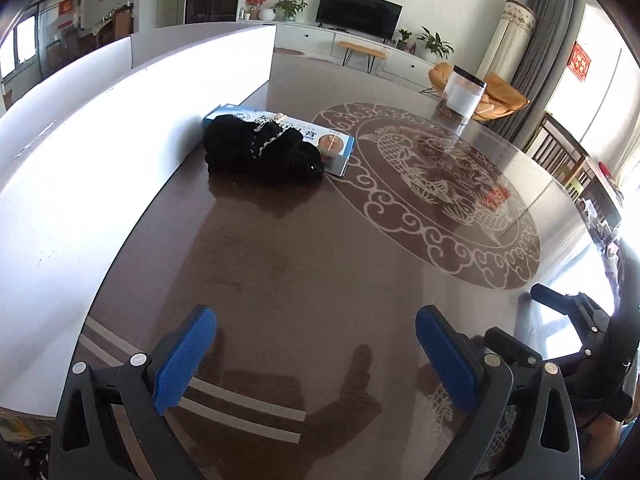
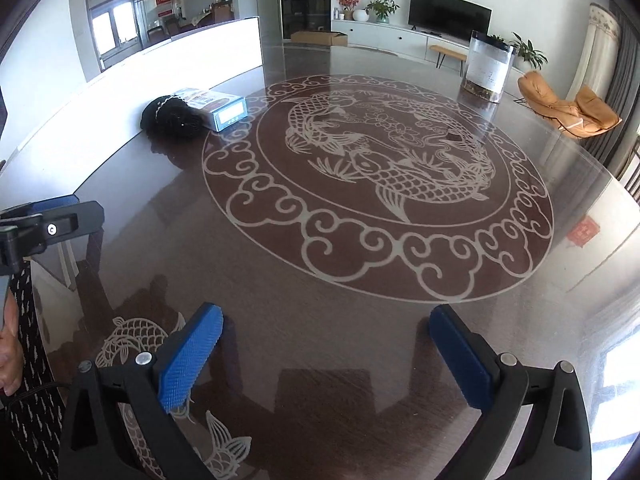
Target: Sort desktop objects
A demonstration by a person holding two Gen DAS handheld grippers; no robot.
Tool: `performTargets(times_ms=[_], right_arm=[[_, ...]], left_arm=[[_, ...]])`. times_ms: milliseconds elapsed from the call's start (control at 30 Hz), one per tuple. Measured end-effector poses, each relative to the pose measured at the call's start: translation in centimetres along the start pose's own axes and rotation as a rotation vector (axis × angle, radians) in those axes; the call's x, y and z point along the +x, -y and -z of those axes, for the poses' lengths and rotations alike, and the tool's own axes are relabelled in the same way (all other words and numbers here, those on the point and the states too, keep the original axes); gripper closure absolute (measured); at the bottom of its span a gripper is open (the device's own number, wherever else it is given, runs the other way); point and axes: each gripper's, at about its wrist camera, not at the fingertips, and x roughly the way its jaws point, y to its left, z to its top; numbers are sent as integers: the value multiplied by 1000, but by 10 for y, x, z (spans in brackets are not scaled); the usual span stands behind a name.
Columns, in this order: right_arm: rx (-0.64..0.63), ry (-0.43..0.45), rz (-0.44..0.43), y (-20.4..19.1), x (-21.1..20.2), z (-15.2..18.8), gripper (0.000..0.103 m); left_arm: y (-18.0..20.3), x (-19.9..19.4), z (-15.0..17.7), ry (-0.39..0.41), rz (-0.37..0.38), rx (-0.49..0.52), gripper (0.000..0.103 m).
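A black bundle of cloth with a small bead chain (image 1: 260, 152) (image 2: 173, 117) lies on the dark round table (image 1: 304, 264) (image 2: 340, 340), partly on top of a blue and white box (image 1: 334, 148) (image 2: 218, 108). Both rest against a white board. My left gripper (image 1: 316, 354) hovers open over bare table well short of them, nothing between its blue pads. My right gripper (image 2: 324, 354) is open too, above the near table edge. A clear jar with a black lid (image 1: 462, 94) (image 2: 489, 66) stands at the far side.
A long white board (image 1: 120, 128) (image 2: 192, 60) stands along the table's left side. The right gripper's fingers (image 1: 560, 300) show at the right edge of the left wrist view. A person's patterned sleeve (image 2: 28, 320) is at the lower left.
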Motion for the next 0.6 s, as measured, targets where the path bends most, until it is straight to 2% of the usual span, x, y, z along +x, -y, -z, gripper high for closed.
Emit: performTargets(times_ms=[167, 267, 433, 600], right_arm=[[0, 0, 1, 1, 0, 1, 0], [0, 0, 0, 1, 0, 1, 0], [0, 0, 0, 1, 0, 0, 0], [0, 0, 0, 1, 0, 0, 0]], left_arm=[[11, 12, 1, -29, -45, 51, 2], [8, 20, 0, -51, -65, 40, 2], [1, 17, -1, -43, -85, 9, 2], [4, 19, 1, -51, -113, 34, 1]])
